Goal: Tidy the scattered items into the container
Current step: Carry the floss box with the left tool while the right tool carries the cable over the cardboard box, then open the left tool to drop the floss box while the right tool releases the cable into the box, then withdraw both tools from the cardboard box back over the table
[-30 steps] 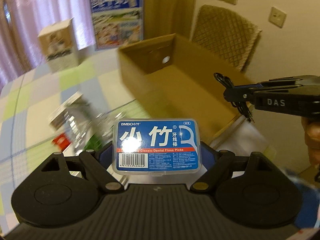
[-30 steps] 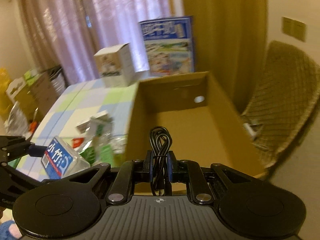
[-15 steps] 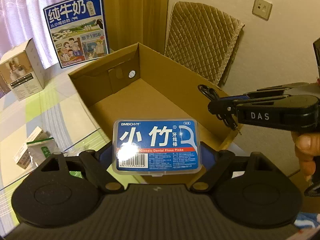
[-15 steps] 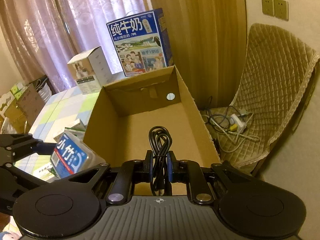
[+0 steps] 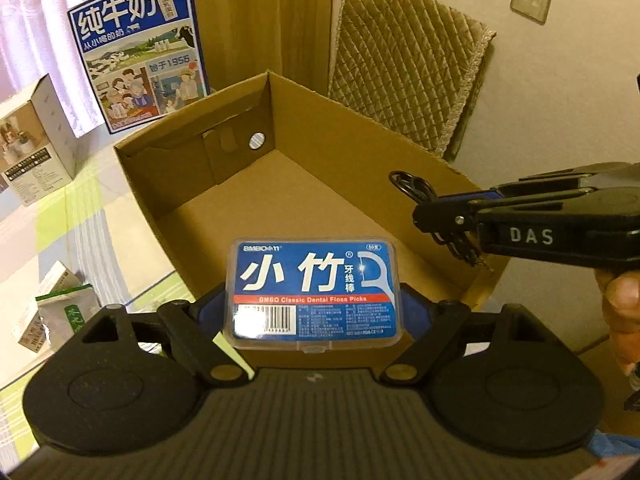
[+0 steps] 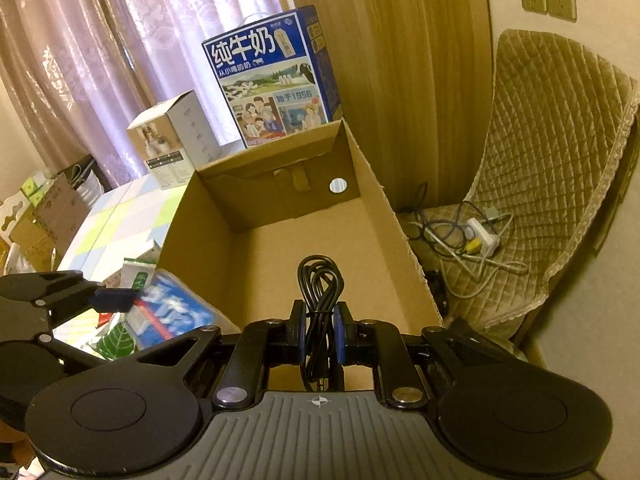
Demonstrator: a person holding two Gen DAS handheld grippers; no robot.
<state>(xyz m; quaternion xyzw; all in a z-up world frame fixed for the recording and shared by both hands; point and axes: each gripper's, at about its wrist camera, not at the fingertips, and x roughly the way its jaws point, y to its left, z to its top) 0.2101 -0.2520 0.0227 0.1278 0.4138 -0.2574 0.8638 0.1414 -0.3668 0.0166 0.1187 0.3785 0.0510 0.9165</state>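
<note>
Checked bench cloth (image 5: 60, 216) shows beside the cardboard box (image 5: 224, 216). Nearest, the left hand-held gripper (image 5: 314, 312) clamps a blue dental floss pick case (image 5: 314, 292) over the box's near edge. Beyond, the right hand-held gripper (image 6: 320, 332) pinches a coiled black cable (image 6: 320, 284) above the box floor.

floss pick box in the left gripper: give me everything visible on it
The floss pick box is a flat, clear plastic case with rounded corners and a blue label: white Chinese characters, "Classic Dental Floss Picks" on a red band, a barcode and fine print below. It looks closed, with a small latch tab at its near edge. The left gripper clamps it by its two short sides, label up, over the near edge of the open cardboard box.
</note>
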